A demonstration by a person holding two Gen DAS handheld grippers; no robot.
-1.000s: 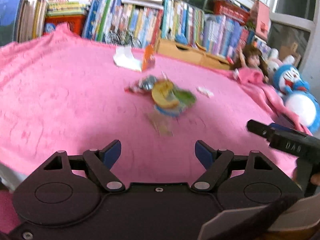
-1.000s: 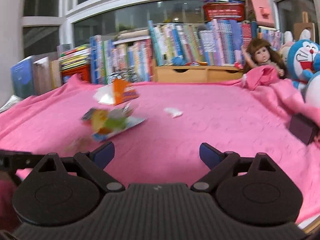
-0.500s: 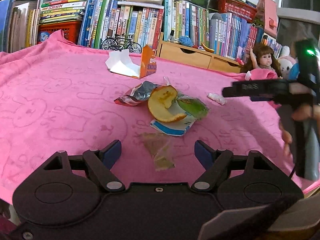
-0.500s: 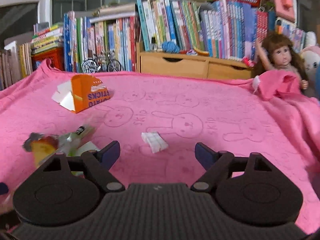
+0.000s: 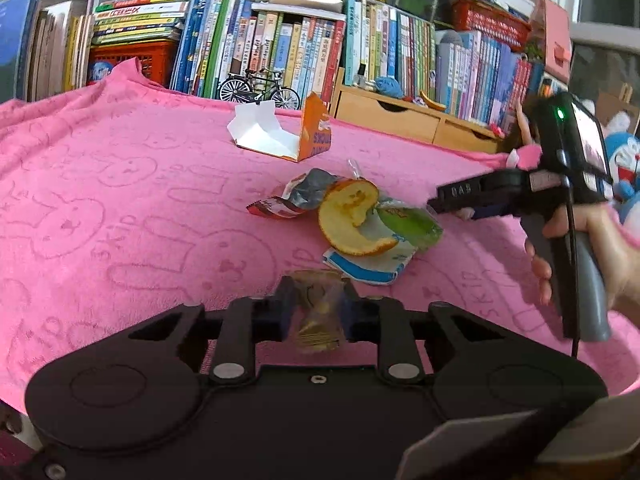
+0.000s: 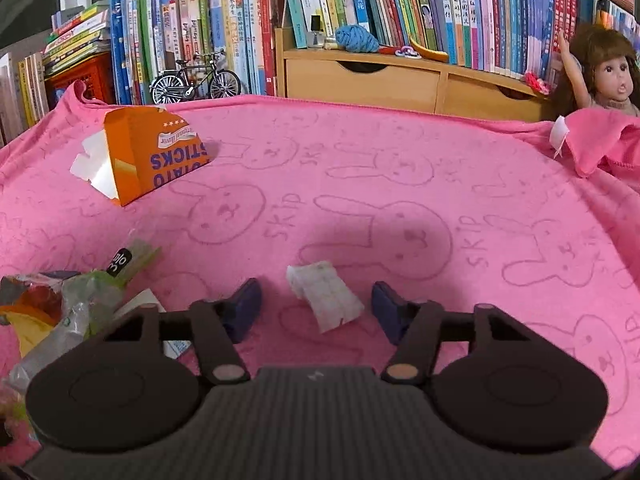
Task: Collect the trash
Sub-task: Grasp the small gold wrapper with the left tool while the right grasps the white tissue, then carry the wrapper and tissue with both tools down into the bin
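With the left tongs (image 5: 316,312) just closed onto a clear wrapper (image 5: 318,312) on the pink blanket (image 5: 120,208), the right tongs (image 6: 316,312), closing but apart, straddle a white paper scrap (image 6: 326,300), which they must pinch next.

Fuzzy pink terry cloth (image 6: 400,168) with embossed rabbits. Glossy orange card box (image 6: 156,156), crinkled clear plastic wrapper (image 5: 318,312), matt white paper scrap (image 6: 324,300).

We are seeing a box (image 6: 152,160) lying upper left on the blanket (image 6: 400,160), wrappers (image 6: 72,304) lower left, a paper scrap (image 6: 326,300) at lower centre.
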